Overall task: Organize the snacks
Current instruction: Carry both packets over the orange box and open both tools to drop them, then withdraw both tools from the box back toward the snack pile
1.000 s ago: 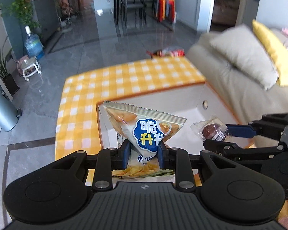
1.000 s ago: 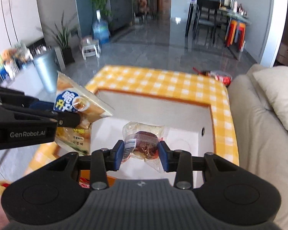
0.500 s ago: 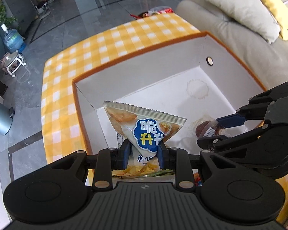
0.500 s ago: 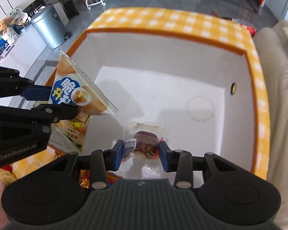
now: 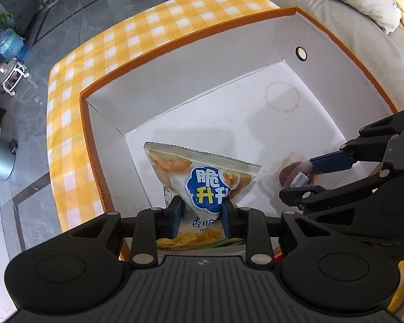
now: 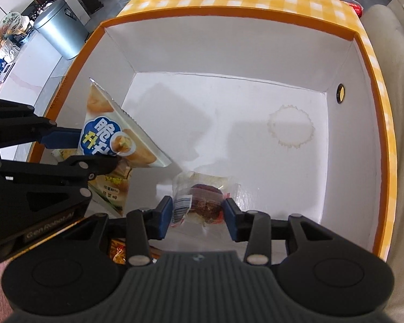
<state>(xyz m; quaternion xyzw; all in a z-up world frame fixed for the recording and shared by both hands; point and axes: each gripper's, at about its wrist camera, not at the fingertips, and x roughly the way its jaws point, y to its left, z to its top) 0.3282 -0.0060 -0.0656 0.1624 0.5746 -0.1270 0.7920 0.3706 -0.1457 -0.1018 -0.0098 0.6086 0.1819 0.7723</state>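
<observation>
Left claw (image 5: pixel 200 216) pinches a chip bag (image 5: pixel 202 177) beside the right claw (image 6: pixel 198 215) pinching a wrapped cake (image 6: pixel 202 199), inside the white box (image 6: pixel 229 53).

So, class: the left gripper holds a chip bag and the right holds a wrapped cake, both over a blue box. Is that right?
Not quite. The box is white inside with an orange rim, not blue, as the right wrist view shows. The left gripper does hold the chip bag, the right gripper the wrapped cake.
</observation>
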